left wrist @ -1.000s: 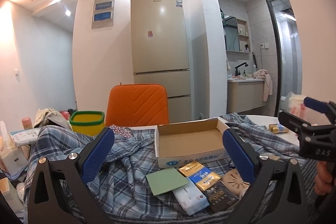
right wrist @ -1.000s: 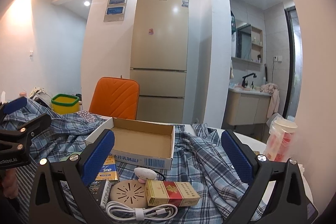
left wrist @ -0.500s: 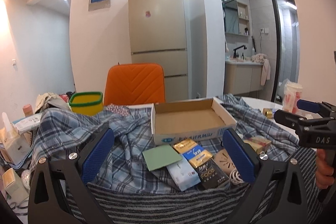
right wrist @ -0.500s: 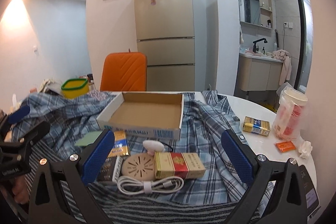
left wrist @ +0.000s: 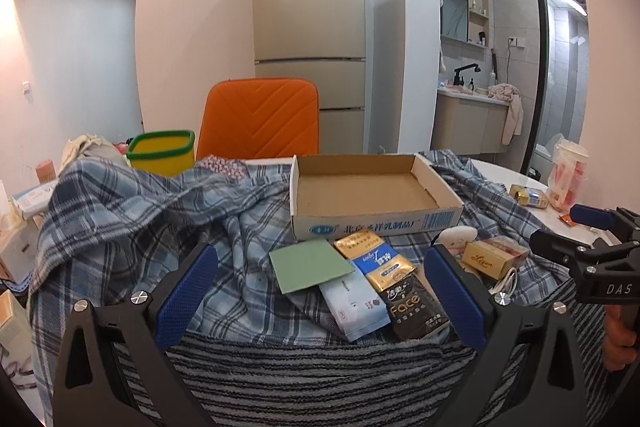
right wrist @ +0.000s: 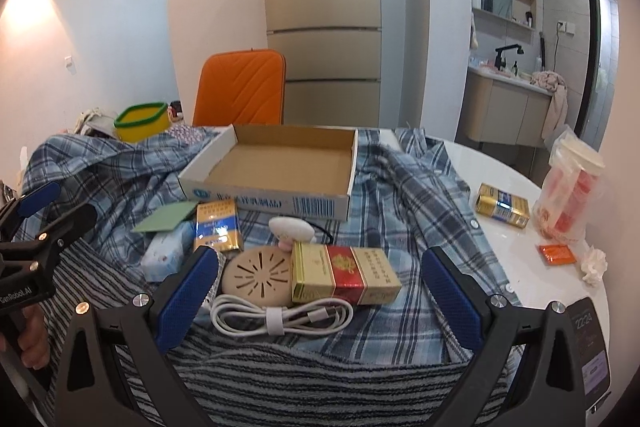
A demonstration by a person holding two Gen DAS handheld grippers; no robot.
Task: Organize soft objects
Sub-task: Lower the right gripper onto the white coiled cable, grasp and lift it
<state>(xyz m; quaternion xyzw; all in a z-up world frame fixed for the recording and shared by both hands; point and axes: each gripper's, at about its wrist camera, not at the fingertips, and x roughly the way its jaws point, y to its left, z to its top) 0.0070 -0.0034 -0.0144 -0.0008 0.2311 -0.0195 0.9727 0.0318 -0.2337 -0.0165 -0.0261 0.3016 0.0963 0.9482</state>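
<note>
I am looking at the soft packs lying in a little heap on the plaid shirt, at about 6 o'clock from the open cardboard box. I think the box is sitting empty so the packs can go inside it. A hard red and gold box and a white cable are lying at about 3 o'clock from the heap. My left gripper is hovering wide open over the packs, holding nothing. My right gripper is wide open too, touching nothing.
</note>
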